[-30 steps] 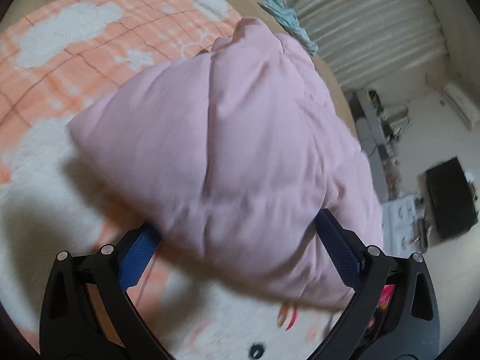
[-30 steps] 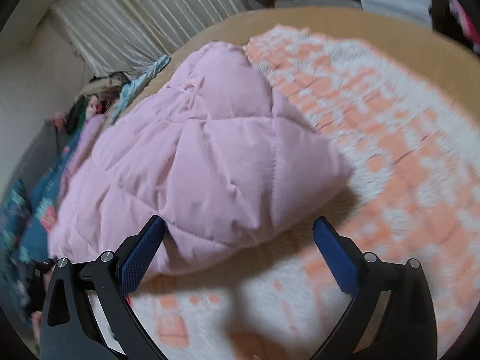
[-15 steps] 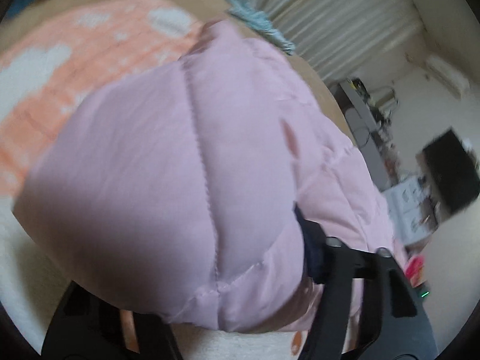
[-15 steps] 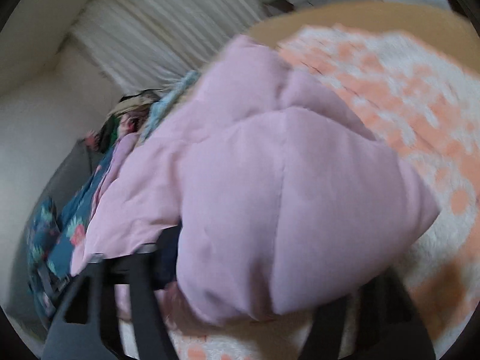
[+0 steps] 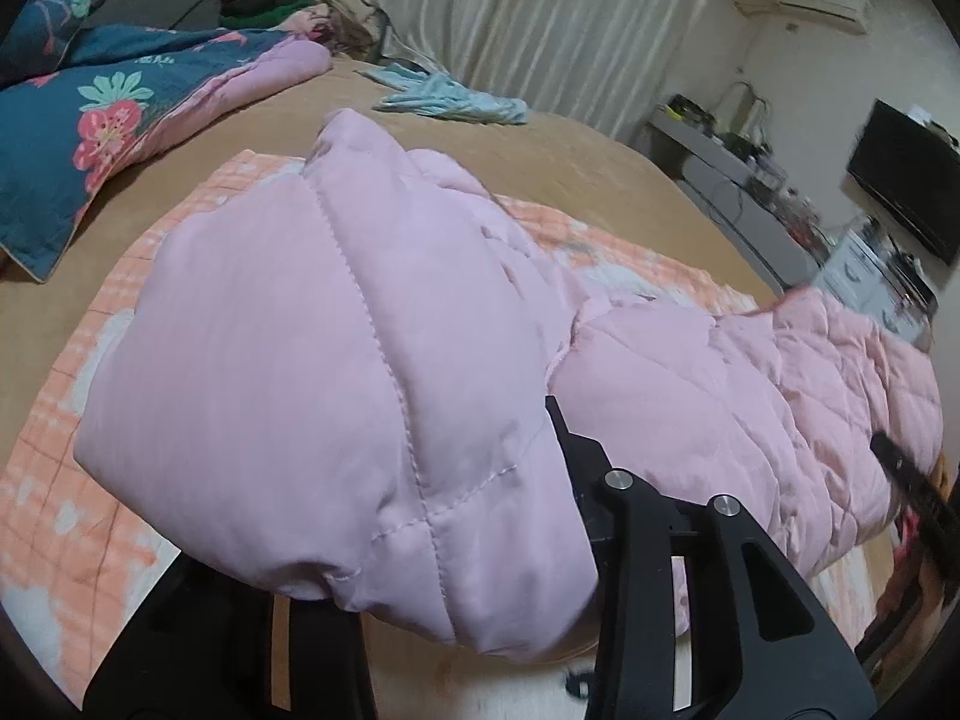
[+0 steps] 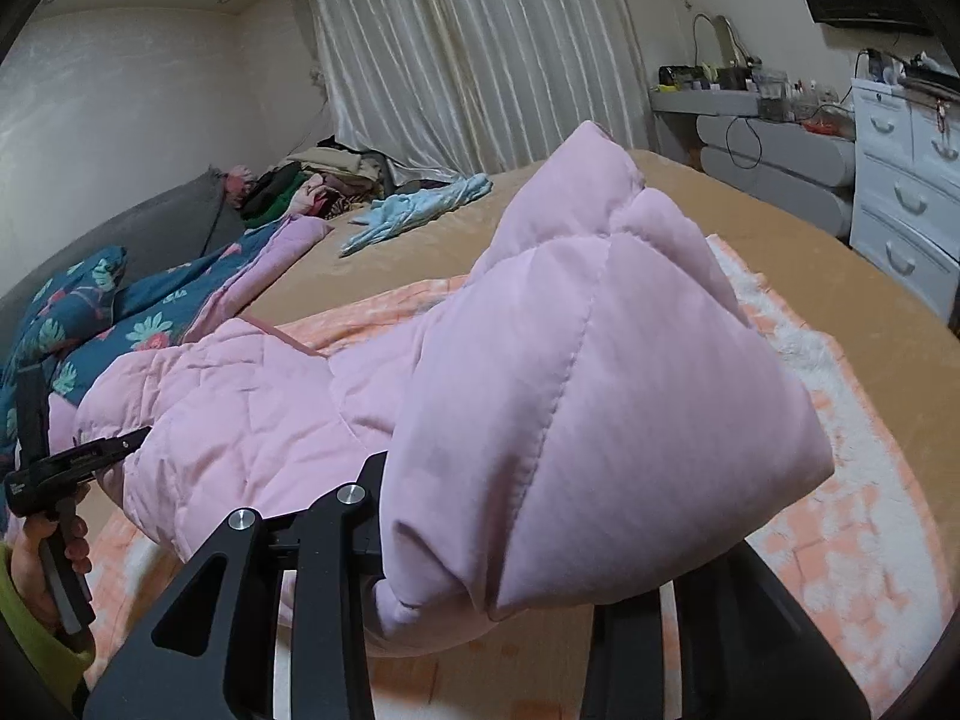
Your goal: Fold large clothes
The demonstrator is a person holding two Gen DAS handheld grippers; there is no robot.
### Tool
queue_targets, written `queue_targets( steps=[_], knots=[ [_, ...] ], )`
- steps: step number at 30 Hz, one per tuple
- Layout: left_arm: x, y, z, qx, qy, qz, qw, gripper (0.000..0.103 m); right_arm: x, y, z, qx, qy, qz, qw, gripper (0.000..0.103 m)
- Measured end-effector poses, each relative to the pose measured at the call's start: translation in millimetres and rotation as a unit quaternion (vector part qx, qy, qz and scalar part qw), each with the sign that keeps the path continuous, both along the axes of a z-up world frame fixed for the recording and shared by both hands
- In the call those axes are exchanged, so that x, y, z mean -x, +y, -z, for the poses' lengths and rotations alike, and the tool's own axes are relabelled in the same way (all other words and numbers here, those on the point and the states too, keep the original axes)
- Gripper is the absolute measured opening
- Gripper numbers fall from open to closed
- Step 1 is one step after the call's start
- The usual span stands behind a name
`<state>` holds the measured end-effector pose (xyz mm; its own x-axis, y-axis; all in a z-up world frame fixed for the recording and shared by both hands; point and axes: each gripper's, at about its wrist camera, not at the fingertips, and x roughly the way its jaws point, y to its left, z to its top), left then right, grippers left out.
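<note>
I can't read any text, label, brand or number in either wrist view. The small pale marking on the other gripper (image 6: 72,459) is too blurred to make out.

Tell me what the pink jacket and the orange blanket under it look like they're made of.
The pink jacket looks like smooth woven synthetic shell over puffy fill: stitched quilting lines, soft bulging panels, faint sheen. The orange blanket looks like plush fleece: fuzzy white pile, matte checked pattern. Exact fibres cannot be told.
</note>
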<state>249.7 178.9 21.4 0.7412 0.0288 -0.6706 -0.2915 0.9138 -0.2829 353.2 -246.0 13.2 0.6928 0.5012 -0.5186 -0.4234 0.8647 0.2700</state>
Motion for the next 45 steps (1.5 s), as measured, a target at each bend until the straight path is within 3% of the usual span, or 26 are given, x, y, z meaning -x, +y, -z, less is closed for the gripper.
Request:
queue_targets(
  steps=[15, 28, 34, 39, 42, 45],
  knots=[
    [83, -15, 9, 0.001, 0.005, 0.02, 0.9998, 0.03, 102, -43, 18, 0.019, 0.018, 0.005, 1.0, 0.032],
    [121, -19, 44, 0.008, 0.016, 0.015, 0.9997, 0.036, 124, -53, 59, 0.022, 0.07, 0.029, 0.997, 0.041],
    [130, -17, 56, 0.02, 0.02, 0.007, 0.9996, 0.047, 121, -60, 76, -0.004, 0.117, 0.047, 0.992, 0.061],
    [135, -22, 52, 0.008, 0.046, 0.011, 0.9988, 0.071, 129, -58, 74, 0.017, 0.132, 0.066, 0.989, 0.087],
    [142, -27, 50, -0.003, 0.062, 0.017, 0.9979, 0.088, 142, -57, 70, 0.044, 0.128, 0.072, 0.988, 0.093],
    [152, -31, 46, -0.015, 0.069, 0.018, 0.9973, 0.092, 155, -59, 68, 0.062, 0.121, 0.081, 0.987, 0.097]
  ],
)
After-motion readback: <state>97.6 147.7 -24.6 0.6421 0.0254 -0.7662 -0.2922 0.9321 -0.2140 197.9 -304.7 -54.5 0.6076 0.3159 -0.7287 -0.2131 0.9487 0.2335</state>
